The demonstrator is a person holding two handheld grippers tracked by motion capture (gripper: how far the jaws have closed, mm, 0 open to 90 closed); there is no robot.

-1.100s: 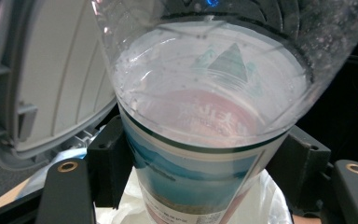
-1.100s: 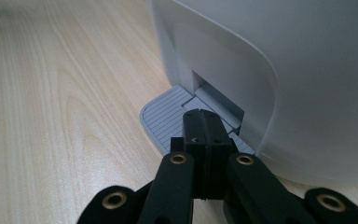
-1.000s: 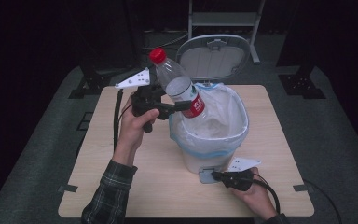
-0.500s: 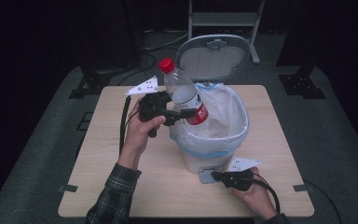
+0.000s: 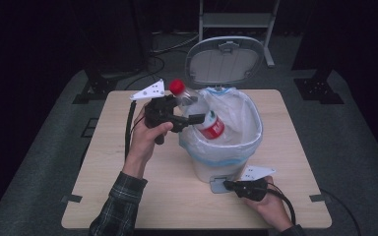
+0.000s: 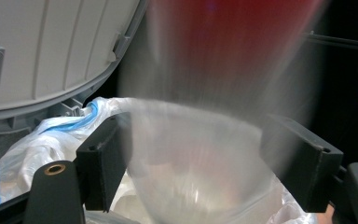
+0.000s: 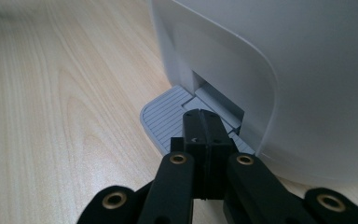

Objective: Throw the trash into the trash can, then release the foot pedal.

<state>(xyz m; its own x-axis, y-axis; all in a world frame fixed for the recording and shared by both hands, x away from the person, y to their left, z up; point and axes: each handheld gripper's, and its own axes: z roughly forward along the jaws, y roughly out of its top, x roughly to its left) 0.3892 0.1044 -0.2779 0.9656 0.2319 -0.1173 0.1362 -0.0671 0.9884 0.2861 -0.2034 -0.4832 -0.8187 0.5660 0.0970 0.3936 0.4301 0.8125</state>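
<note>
Over the mouth of the white pedal bin [image 5: 211,169] lined with a thin white plastic bag [image 5: 241,115], I am holding my left gripper [image 5: 193,119] level, its jaws reaching across the near rim. They have just been opening, and the clear plastic bottle with the red cap and red label [image 5: 204,115] is between them, tilted, cap up and away from the bin, base already inside the bag. In the left gripper view the bottle [image 6: 205,140] is streaked with blur between the two black jaws, so I judge it is slipping free rather than being gripped. At the bin's foot, my right gripper [image 5: 229,186] is closed tight on nothing, its joined tips [image 7: 205,135] pressing the ribbed grey pedal [image 7: 168,119]; that is what is keeping the grey oval lid [image 5: 225,60] propped upright behind the opening. Both hands are working one purpose: lid held open, bottle dropping in.
</note>
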